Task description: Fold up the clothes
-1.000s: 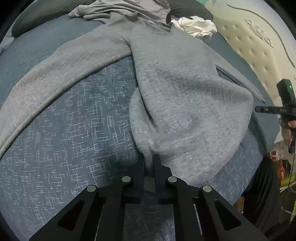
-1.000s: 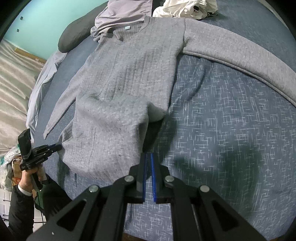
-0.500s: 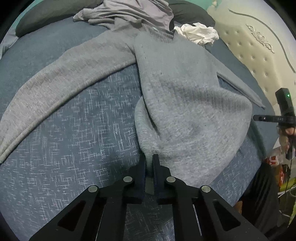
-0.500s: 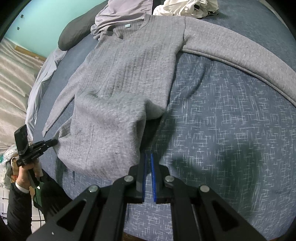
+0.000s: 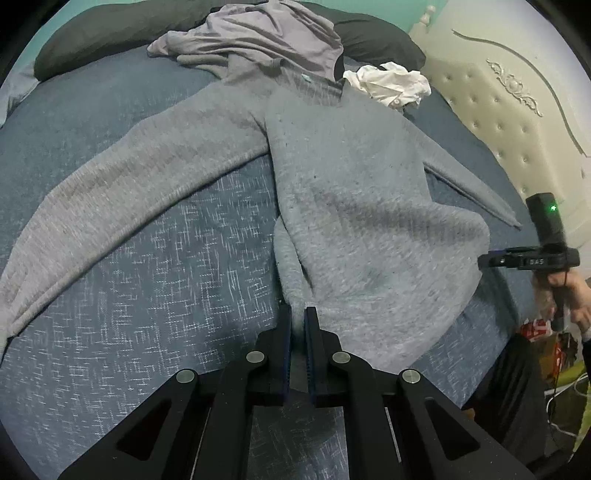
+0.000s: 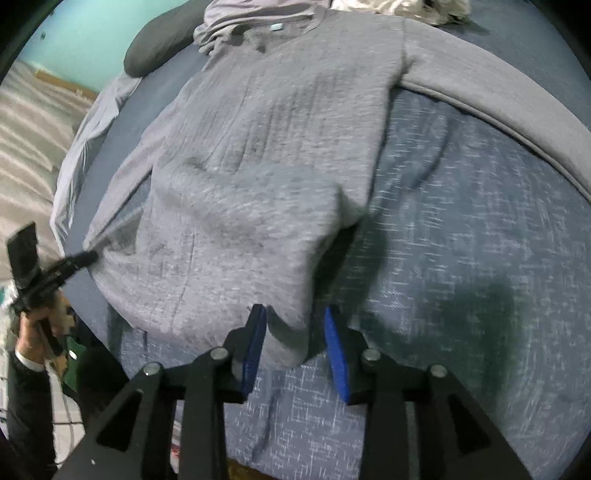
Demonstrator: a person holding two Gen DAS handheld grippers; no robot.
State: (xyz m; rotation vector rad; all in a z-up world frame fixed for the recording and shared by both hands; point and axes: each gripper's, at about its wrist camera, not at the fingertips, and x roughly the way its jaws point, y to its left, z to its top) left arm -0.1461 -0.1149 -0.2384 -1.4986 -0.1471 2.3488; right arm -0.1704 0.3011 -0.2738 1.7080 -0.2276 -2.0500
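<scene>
A grey long-sleeved sweater (image 5: pixel 351 192) lies spread on the blue bed, its hem end folded up over its body. My left gripper (image 5: pixel 297 314) is shut on a corner of the folded hem. In the right wrist view the sweater (image 6: pixel 258 177) fills the middle. My right gripper (image 6: pixel 295 317) is open, and the sweater's other hem corner (image 6: pixel 291 332) lies between its blue pads, not pinched. One sleeve (image 5: pixel 110 199) stretches left across the bed. The other sleeve (image 5: pixel 469 184) points right.
A lilac garment (image 5: pixel 266 40) and a white crumpled garment (image 5: pixel 391 83) lie at the bed's far end by dark pillows (image 5: pixel 110 33). A cream tufted headboard (image 5: pixel 509 110) is at right. The bed's edge (image 6: pixel 110 332) is near.
My right gripper has opened and let go of the hem corner. Both grippers have moved forward toward the collar, carrying the fold further up.
</scene>
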